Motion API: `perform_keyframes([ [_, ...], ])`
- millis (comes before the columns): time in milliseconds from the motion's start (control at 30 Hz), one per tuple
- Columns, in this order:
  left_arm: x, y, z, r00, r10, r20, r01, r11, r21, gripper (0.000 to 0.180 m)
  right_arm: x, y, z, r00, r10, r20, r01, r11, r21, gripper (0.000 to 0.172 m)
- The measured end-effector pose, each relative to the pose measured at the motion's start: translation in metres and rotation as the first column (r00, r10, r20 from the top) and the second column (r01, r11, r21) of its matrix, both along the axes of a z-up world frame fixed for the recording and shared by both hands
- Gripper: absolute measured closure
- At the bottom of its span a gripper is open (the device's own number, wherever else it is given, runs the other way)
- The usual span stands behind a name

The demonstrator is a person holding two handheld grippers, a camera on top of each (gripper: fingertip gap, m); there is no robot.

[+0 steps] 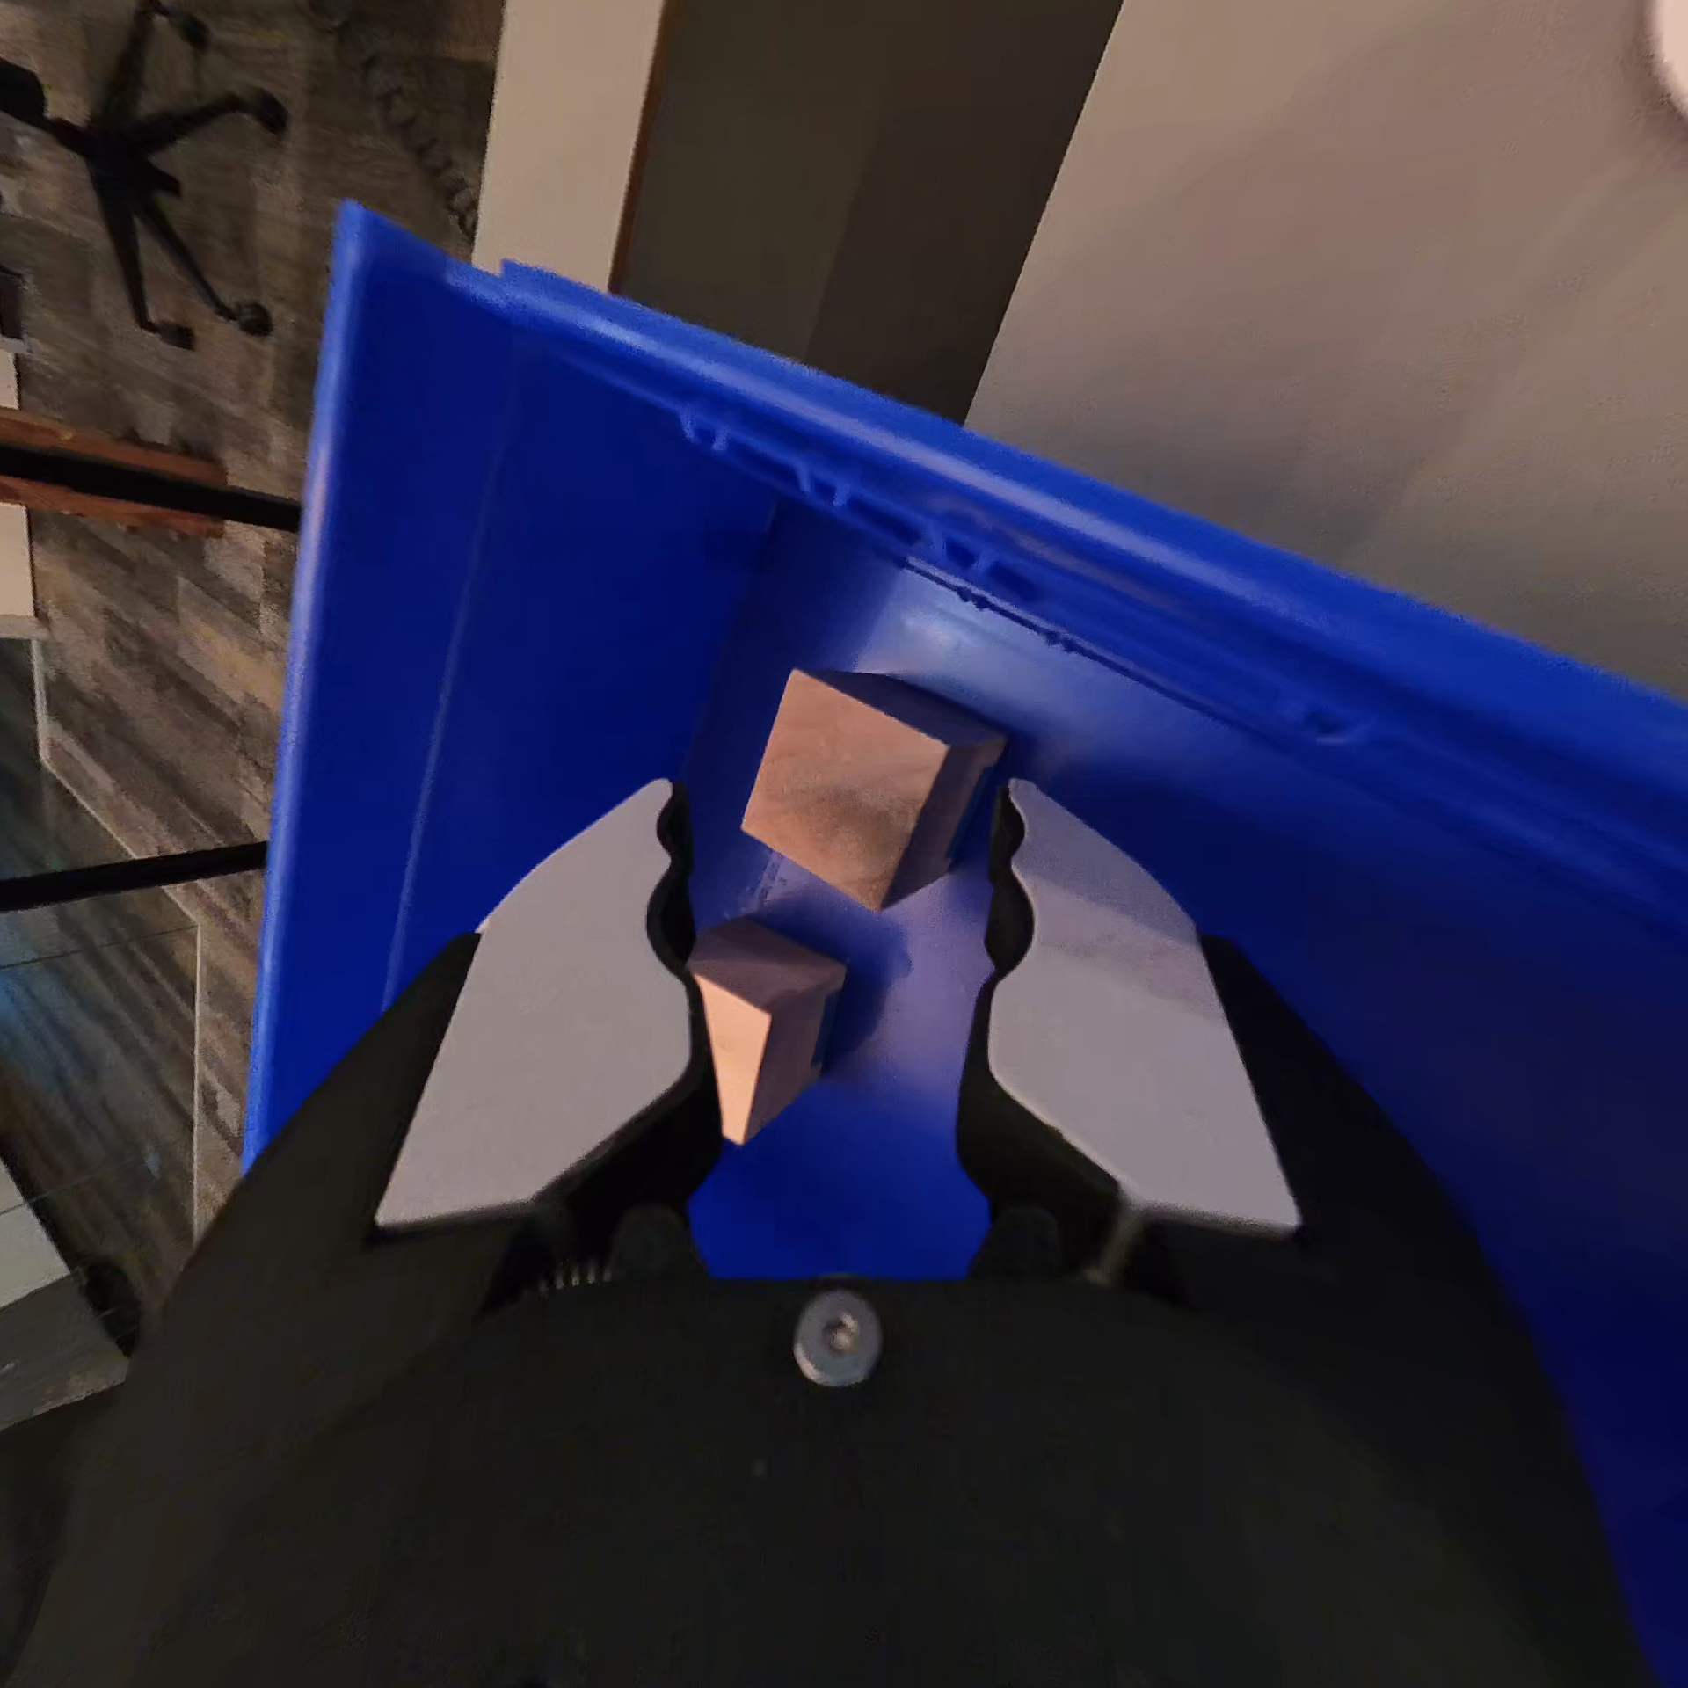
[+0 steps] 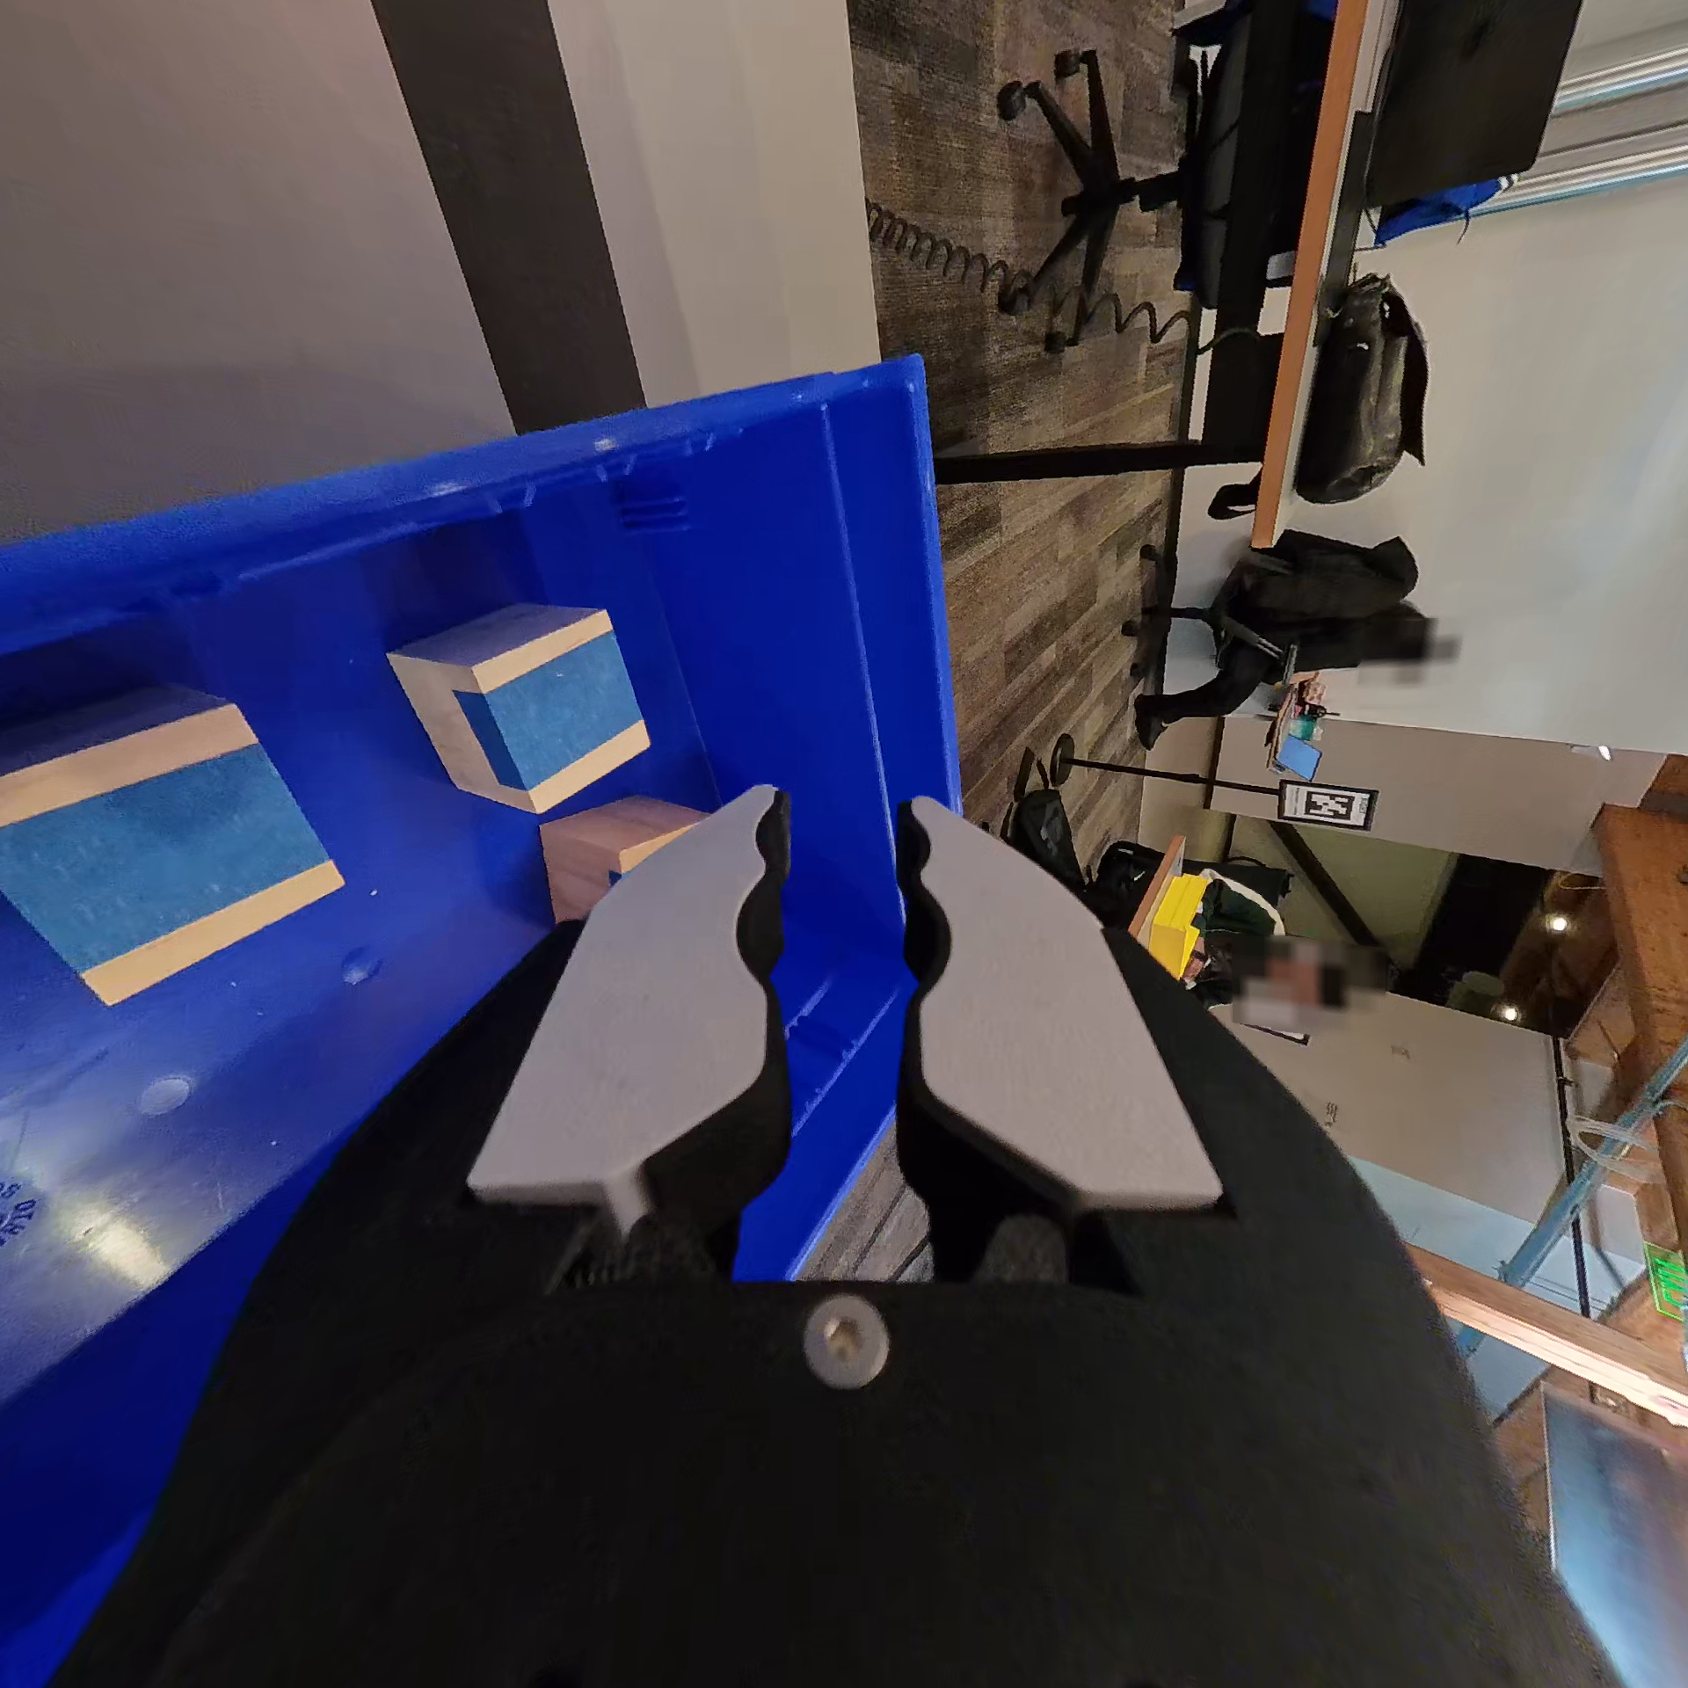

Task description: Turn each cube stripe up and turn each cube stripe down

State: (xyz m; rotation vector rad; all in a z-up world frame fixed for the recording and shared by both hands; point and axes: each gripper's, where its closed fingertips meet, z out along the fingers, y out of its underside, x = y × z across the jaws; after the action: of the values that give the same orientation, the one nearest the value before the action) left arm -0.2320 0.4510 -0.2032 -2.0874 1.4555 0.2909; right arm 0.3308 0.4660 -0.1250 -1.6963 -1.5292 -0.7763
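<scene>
Wooden cubes with a blue stripe sitting inside a deep blue plastic bin (image 2: 749,585), so the task's things all on the bin floor, none lifted. In the right wrist view, two cubes plainly stripe-up: a large near one at the left edge (image 2: 155,840) and a smaller-looking one farther in (image 2: 530,703), each showing a blue band between pale wood margins on its top face. A third cube (image 2: 603,849) just beside the right gripper's left finger, wood face up, only a sliver of blue at its edge, so probably not stripe-up; partly hidden by the finger. Judging from that, the turning somewhere in the middle, with at least some cubes left to flip either way. Right gripper (image 2: 840,822) with jaws narrow but apart, nothing between the pads, hanging near the bin's side wall. Left gripper (image 1: 840,822) spread wide, pads clear of everything; a plain-faced wooden cube (image 1: 859,785) lying beyond and between the fingertips near the bin's far wall, untouched, and another cube (image 1: 767,1032) tilted on an edge close against the left finger's inner side, contact not certain through the blur. No stripe visible on either cube in the left view, whereas the right view alone shows striped tops; whether the two views share any cube, cannot tell. Neither gripper visible in the other's camera.
</scene>
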Motion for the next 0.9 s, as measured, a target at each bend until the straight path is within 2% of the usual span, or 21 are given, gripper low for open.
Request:
perform_keyframes([
  [167, 0.000, 0.013, -0.016, 1.000, -0.003, 0.019, 0.004, 0.999, -0.051, 0.116, -0.003, -0.001, 0.000, 1.000, 0.008, -0.001, -0.008, 1.000, 0.001, 0.149],
  [233, -0.003, 0.013, -0.028, 1.000, 0.003, 0.002, -0.002, 0.994, -0.112, 0.120, -0.005, -0.001, 0.000, 1.000, 0.011, -0.001, -0.011, 1.000, -0.002, 0.149],
  [300, 0.001, 0.013, -0.029, 0.998, 0.018, 0.061, -0.009, 0.989, -0.146, 0.126, -0.006, -0.001, -0.001, 1.000, 0.014, 0.004, -0.014, 1.000, 0.000, 0.149],
  [400, -0.008, 0.013, -0.028, 0.998, 0.058, 0.040, -0.051, 0.986, -0.158, 0.127, -0.008, -0.001, 0.001, 1.000, 0.017, 0.007, -0.017, 1.000, 0.005, 0.150],
  [467, -0.015, 0.015, -0.019, 0.995, 0.089, 0.053, -0.082, 0.988, -0.127, 0.128, -0.011, -0.002, 0.006, 1.000, 0.019, -0.003, -0.019, 1.000, 0.017, 0.150],
  [567, -0.013, 0.016, 0.019, 0.952, 0.147, 0.270, -0.131, 0.988, -0.078, 0.128, -0.019, -0.006, 0.026, 0.998, 0.031, -0.052, -0.028, 0.997, 0.072, 0.149],
  [600, -0.010, 0.017, 0.039, 0.915, 0.150, 0.374, -0.143, 0.989, -0.044, 0.128, -0.023, -0.008, 0.036, 0.996, 0.041, -0.077, -0.034, 0.995, 0.098, 0.149],
  [667, -0.002, 0.012, 0.082, 0.792, 0.109, 0.601, -0.138, 0.990, 0.003, 0.129, -0.035, -0.016, 0.059, 0.989, 0.072, -0.128, -0.051, 0.986, 0.157, 0.150],
  [733, 0.009, -0.007, 0.127, 0.640, -0.048, 0.767, -0.056, 0.993, 0.108, 0.129, -0.053, -0.028, 0.087, 0.972, 0.130, -0.194, -0.083, 0.968, 0.236, 0.157],
  [800, 0.010, -0.029, 0.164, 0.493, -0.173, 0.853, -0.015, 0.978, 0.207, 0.129, -0.078, -0.047, 0.115, 0.939, 0.211, -0.272, -0.126, 0.946, 0.298, 0.160],
  [867, 0.004, -0.052, 0.194, 0.378, -0.270, 0.886, -0.008, 0.956, 0.295, 0.130, -0.101, -0.068, 0.138, 0.905, 0.286, -0.314, -0.166, 0.919, 0.357, 0.161],
  [900, 0.002, -0.067, 0.212, 0.295, -0.330, 0.897, 0.013, 0.940, 0.342, 0.130, -0.113, -0.079, 0.147, 0.887, 0.325, -0.328, -0.194, 0.907, 0.374, 0.160],
])
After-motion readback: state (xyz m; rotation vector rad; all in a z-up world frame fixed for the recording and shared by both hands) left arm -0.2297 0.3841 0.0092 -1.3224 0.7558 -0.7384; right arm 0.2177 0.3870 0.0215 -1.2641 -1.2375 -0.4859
